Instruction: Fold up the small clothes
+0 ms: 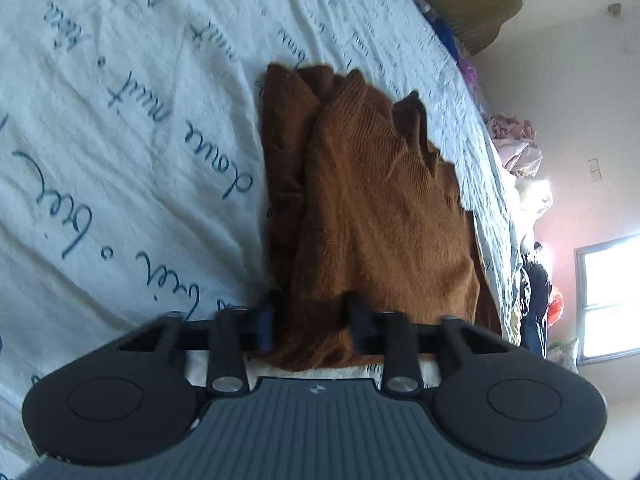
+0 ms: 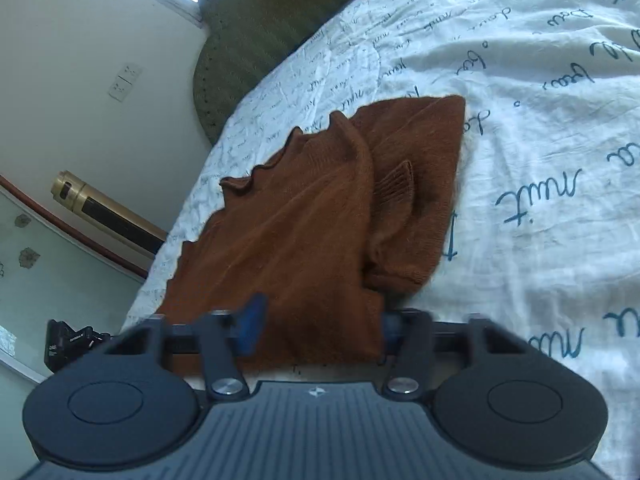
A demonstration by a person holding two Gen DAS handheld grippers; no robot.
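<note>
A small brown knit garment (image 1: 360, 200) lies partly folded on a white bedsheet with blue script (image 1: 120, 140). In the left wrist view my left gripper (image 1: 312, 312) has its fingers on either side of the garment's near edge, the fabric filling the gap between them. In the right wrist view the same garment (image 2: 300, 232) shows a scalloped edge at the left and a folded sleeve at the right. My right gripper (image 2: 320, 320) likewise has the near edge between its fingers.
The sheet (image 2: 520, 160) covers the bed. An olive cushion (image 2: 256, 28) sits at the bed's far end. A pile of clothes (image 1: 516, 144) lies beyond the bed edge. A gold cylinder (image 2: 104, 208) stands by the wall.
</note>
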